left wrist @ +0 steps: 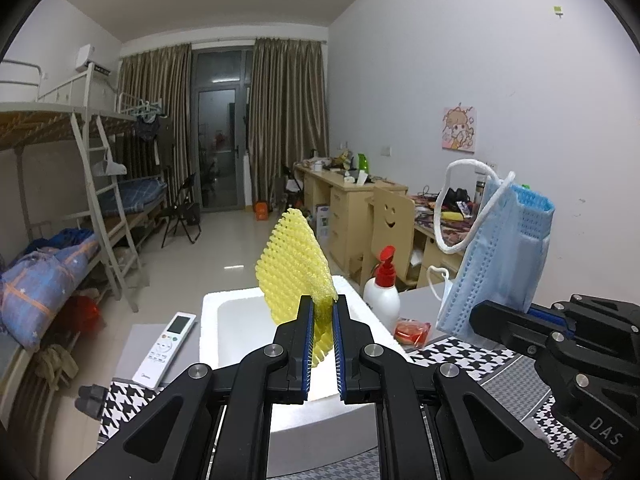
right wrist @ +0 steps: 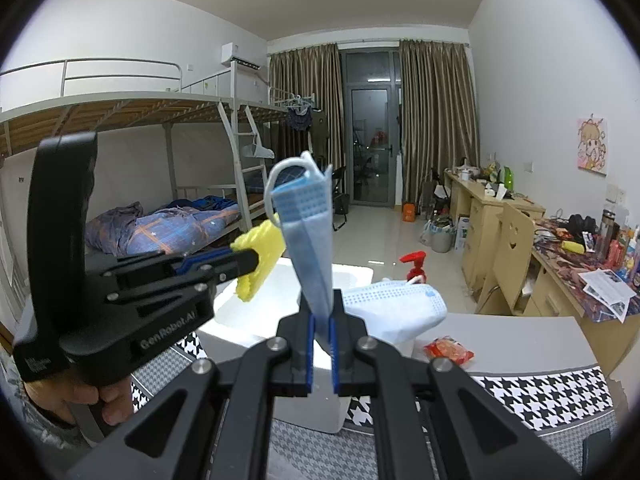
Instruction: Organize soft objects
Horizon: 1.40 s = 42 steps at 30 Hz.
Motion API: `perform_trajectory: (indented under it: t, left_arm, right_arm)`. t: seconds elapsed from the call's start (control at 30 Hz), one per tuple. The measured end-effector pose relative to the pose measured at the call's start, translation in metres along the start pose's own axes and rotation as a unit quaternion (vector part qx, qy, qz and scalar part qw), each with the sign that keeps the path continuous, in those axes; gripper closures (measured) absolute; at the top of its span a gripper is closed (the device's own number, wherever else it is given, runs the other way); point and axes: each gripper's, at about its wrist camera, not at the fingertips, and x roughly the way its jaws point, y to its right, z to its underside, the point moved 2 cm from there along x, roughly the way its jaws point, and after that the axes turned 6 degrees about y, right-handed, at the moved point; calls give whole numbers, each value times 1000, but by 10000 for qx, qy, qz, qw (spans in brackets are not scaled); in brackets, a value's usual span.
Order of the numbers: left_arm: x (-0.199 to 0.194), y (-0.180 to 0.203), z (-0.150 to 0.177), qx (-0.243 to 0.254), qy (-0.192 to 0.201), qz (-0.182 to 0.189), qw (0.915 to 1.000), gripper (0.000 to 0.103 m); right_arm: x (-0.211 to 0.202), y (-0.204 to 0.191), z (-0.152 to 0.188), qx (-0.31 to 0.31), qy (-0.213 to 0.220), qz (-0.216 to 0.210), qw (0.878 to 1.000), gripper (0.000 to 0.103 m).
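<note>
A: Left gripper (left wrist: 323, 312)?
B: Pinching a yellow foam mesh sleeve (left wrist: 294, 266), upright above the white foam box (left wrist: 236, 322).
A: Right gripper (right wrist: 322, 312)?
B: Clamped on a folded blue pleated face mask (right wrist: 308, 236); a second mask (right wrist: 396, 308) lies at three o'clock, on the box rim.

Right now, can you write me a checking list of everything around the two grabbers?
Surface: grey table with a houndstooth cloth.
Job's things: yellow foam net, blue face mask, both held up over the white foam box; a second mask lies on the box's rim.
Clutter: remote control, white bottle with red pump, red snack packet.
Grippers: left gripper shut on the net; right gripper shut on the mask.
Cables: nothing seen.
Surroundings: bunk bed, curtains, desks.
</note>
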Motion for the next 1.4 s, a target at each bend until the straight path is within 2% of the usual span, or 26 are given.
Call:
perform_trajectory:
  t: [0.47,0.53,0.57,0.6,0.67,0.73,0.8,0.87,1.13,1.4]
  left_arm:
    - [31,-15,9,-76,-360,-77,9993,91]
    - [37,-18,12,-103,-486,-92,9987,82]
    - [39,-19,13,-120,-512,-120,9985,66]
    - [39,-21,14,-145,-511,-187,9984,43]
    - [36,-26,16,-184,-446,-351,9982,27]
    - [31,-31,16,-232,-417,-364,9982,25]
    - [25,-36,15,-276,-355,-417,9981,11]
    - [17,-43,14,-278,-223,-543,9979,3]
    - [-10,-62,14,-384,10,-822,9959,1]
    - [-22,-77,19,-435,37,-1012,9939,1]
  right_arm:
    - [18,0,1,-36,-240,33,9997,94]
    - [20,0,1,-37,-271,40,9996,94]
    - [21,0,1,-40,-285,56,9996,94]
    - [21,1,1,-43,-295,65,9995,94]
    - [22,0,0,-48,-297,90,9995,94]
    - [24,1,-1,-23,-310,104,9995,94]
    - [26,-1,-2,-40,-329,111,9994,94]
    - [28,-2,-3,-60,-345,131,9993,94]
    - [36,-10,-8,-83,-365,52,9993,94]
    - [52,-22,-11,-119,-452,-80,9989,94]
